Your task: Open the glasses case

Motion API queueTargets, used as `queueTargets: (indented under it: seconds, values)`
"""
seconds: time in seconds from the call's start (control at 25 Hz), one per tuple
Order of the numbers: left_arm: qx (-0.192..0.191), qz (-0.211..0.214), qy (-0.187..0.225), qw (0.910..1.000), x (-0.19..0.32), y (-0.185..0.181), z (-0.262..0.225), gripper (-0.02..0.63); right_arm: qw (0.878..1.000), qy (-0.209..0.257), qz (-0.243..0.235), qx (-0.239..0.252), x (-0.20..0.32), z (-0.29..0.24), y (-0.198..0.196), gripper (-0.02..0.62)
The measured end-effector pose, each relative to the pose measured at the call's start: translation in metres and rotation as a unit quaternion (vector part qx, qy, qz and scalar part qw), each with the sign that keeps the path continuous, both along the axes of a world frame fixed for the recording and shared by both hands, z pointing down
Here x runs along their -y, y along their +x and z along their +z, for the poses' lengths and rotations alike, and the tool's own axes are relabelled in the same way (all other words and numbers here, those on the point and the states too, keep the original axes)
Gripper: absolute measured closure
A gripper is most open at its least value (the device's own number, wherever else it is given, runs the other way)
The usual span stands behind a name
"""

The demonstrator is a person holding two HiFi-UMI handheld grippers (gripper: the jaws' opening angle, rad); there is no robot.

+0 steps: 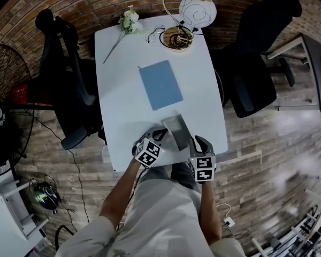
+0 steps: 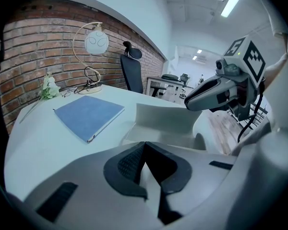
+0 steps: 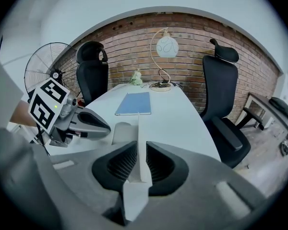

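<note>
glasses case [image 1: 175,131]: pale grey, flat-sided, folding type. lies at the near edge of the white counter [image 1: 123,84], between the two tools, just short of a blue notebook [image 1: 160,84]. one panel stands raised above the tray, so the case looks partly open.
handling, as judged: light; thin stiff panels hinged on soft creases; smooth skin, likely to slide on the counter unless pinned; a panel may bend if pulled by a corner.
hold, as judged: mid-edge of the free flap, with the tray kept down.
right tool [image 3: 140,150]: jaws closed on the upright flap, seen edge-on between them.
left tool [image 2: 144,145]: jaws drawn together at the tray's near edge, apparently nipping it.
</note>
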State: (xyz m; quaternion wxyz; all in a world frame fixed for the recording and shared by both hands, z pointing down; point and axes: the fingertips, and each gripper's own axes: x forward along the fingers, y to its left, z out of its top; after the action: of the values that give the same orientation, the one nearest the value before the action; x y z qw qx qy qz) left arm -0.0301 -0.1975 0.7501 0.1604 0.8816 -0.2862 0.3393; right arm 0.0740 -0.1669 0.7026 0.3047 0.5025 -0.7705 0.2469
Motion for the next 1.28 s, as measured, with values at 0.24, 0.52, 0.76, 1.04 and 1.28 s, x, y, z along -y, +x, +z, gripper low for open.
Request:
queueTargets:
  seconds: [0.24,0.52,0.76,1.04,1.28]
  values:
    - [-0.023,-0.016,0.027,0.9992,0.007,-0.005,-0.025,0.603,1.000,0.026,-0.009,0.000,0.002,-0.017,-0.005,0.531]
    - [-0.057,-0.040,0.076,0.9946,0.015,-0.011,-0.071,0.603,0.997,0.081,-0.016,0.003,0.012,-0.048,-0.010,0.532]
    - [-0.090,-0.051,0.115,0.9880,0.016,-0.017,-0.112,0.603,0.992,0.124,-0.021,0.010,0.018,-0.079,-0.014,0.540]
    - [-0.120,-0.057,0.154,0.9792,0.012,-0.028,-0.155,0.603,0.985,0.169,-0.026,0.018,0.017,-0.117,-0.023,0.540]
    - [-0.135,-0.055,0.174,0.9738,0.009,-0.032,-0.177,0.603,0.981,0.190,-0.021,0.029,0.012,-0.138,-0.027,0.541]
